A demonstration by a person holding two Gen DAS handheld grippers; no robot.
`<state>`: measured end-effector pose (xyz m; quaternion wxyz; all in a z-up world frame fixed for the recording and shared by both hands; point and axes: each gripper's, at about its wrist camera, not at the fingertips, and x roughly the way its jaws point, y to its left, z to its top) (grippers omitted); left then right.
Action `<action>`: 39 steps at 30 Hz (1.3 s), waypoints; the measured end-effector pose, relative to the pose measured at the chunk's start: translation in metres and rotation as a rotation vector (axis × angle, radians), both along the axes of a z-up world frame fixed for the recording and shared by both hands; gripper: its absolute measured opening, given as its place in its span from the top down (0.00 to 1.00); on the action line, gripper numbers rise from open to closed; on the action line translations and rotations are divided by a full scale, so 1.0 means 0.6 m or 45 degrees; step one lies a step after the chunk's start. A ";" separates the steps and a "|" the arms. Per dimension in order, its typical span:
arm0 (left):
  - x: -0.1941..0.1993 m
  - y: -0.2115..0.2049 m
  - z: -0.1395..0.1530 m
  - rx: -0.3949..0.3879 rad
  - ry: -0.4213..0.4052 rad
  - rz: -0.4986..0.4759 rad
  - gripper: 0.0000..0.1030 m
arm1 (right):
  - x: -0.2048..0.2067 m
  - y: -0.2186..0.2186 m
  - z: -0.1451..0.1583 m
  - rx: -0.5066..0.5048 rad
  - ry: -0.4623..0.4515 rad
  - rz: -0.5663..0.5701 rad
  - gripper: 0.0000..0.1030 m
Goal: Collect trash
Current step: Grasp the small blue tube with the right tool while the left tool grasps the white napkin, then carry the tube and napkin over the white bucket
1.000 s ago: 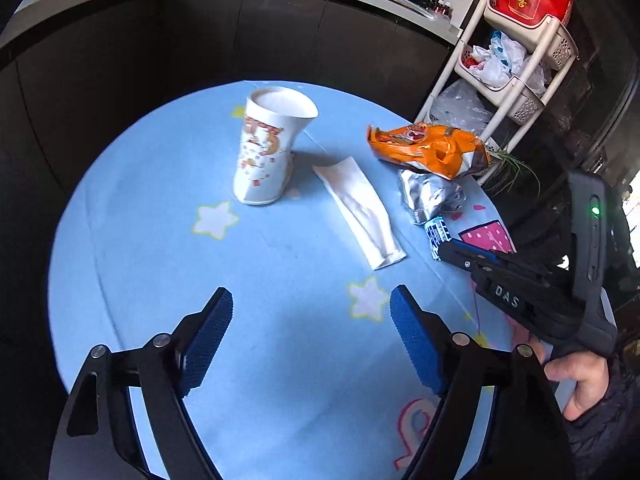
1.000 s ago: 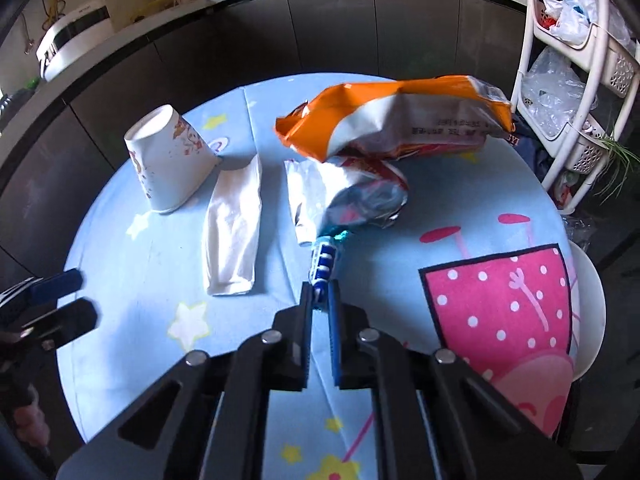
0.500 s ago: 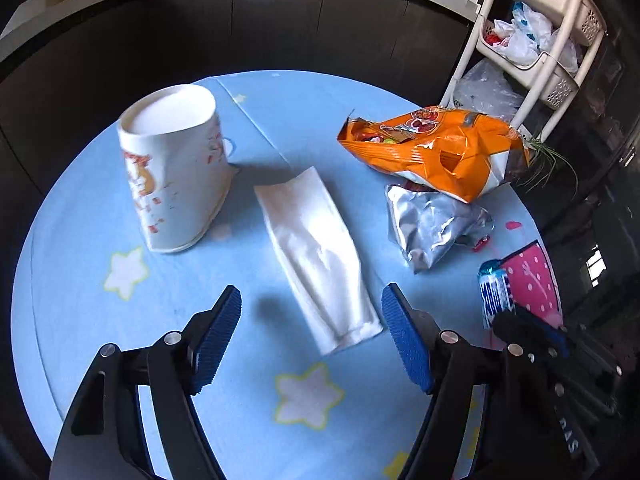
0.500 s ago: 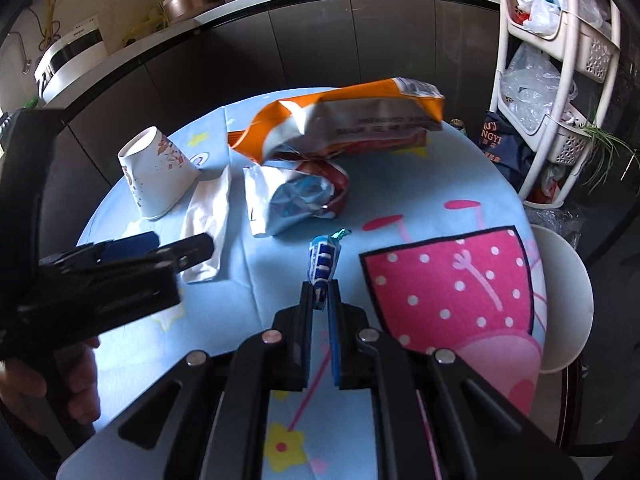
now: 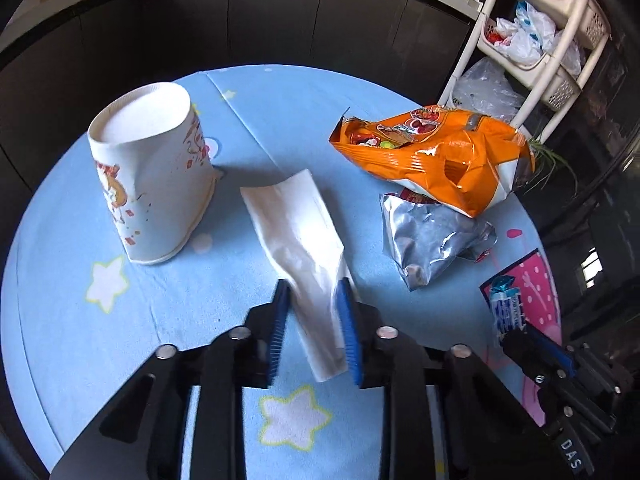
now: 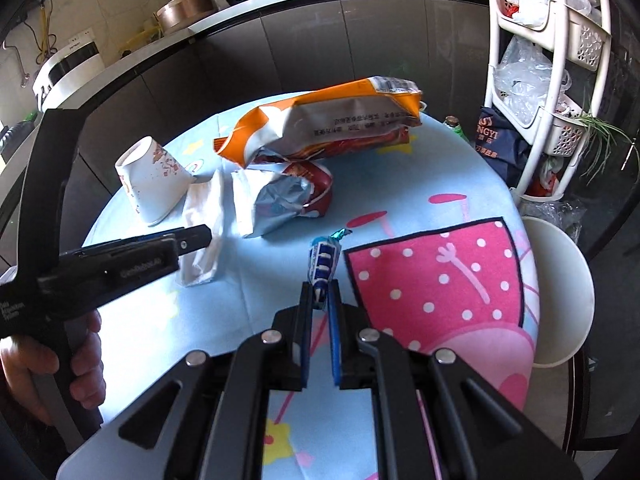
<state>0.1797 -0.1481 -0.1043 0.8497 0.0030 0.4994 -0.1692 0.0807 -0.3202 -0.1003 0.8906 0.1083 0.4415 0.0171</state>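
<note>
Jaws of the left gripper [image 5: 312,332], wide a second ago, are closing on the napkin [image 5: 298,232] lying on the worktop [image 5: 172,312] beside the cup [image 5: 150,172]. Right gripper [image 6: 320,304] still pinches the candy wrapper [image 6: 323,262]. Lifting the napkin looks next; two bags remain.

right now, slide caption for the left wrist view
Left gripper closing on white paper wrapper beside upturned paper cup.
</note>
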 end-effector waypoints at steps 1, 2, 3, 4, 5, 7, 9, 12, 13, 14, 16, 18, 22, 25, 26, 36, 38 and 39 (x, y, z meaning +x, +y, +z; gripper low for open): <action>0.000 0.007 0.001 -0.030 0.012 -0.005 0.95 | 0.001 0.002 0.001 0.003 0.000 0.006 0.91; -0.001 0.014 0.002 -0.058 0.025 -0.011 0.97 | 0.000 0.006 0.002 0.004 -0.002 0.015 0.91; -0.002 0.019 0.003 -0.084 0.034 -0.015 0.98 | -0.001 0.009 0.003 0.006 -0.006 0.024 0.91; -0.004 0.023 0.006 -0.102 0.038 -0.018 0.98 | -0.002 0.012 0.004 0.007 -0.007 0.029 0.91; -0.007 0.027 0.008 -0.113 0.037 -0.021 0.98 | -0.001 0.016 0.005 0.008 -0.007 0.032 0.91; -0.013 0.029 0.015 -0.136 0.026 -0.040 0.99 | -0.003 0.022 0.007 0.005 -0.012 0.042 0.92; -0.025 0.032 0.022 -0.145 0.021 -0.058 0.99 | -0.005 0.025 0.011 0.005 -0.017 0.046 0.92; -0.045 0.036 0.036 -0.171 0.015 -0.089 0.99 | -0.012 0.025 0.022 0.010 -0.038 0.048 0.92; -0.052 0.037 0.043 -0.181 0.010 -0.099 0.99 | -0.016 0.023 0.027 0.015 -0.050 0.045 0.92; -0.057 0.036 0.049 -0.190 0.003 -0.110 0.99 | -0.019 0.021 0.031 0.018 -0.060 0.042 0.92; -0.070 0.033 0.065 -0.207 -0.019 -0.137 0.99 | -0.029 0.013 0.040 0.024 -0.081 0.037 0.92; -0.079 0.025 0.081 -0.216 -0.043 -0.167 0.99 | -0.036 0.004 0.048 0.028 -0.099 0.025 0.92; -0.098 0.000 0.115 -0.251 -0.082 -0.240 0.99 | -0.057 -0.024 0.065 0.031 -0.138 -0.021 0.92; -0.109 -0.035 0.135 -0.264 -0.113 -0.301 0.99 | -0.071 -0.052 0.074 0.034 -0.158 -0.066 0.92; -0.112 -0.044 0.139 -0.267 -0.122 -0.315 0.99 | -0.078 -0.065 0.077 0.038 -0.168 -0.086 0.92; -0.145 -0.157 0.168 -0.293 -0.140 -0.476 0.99 | -0.143 -0.191 0.067 0.087 -0.208 -0.292 0.92; -0.151 -0.185 0.167 -0.286 -0.135 -0.517 0.99 | -0.155 -0.214 0.057 0.098 -0.200 -0.327 0.92; -0.152 -0.199 0.165 -0.284 -0.128 -0.536 0.99 | -0.161 -0.228 0.049 0.111 -0.195 -0.345 0.92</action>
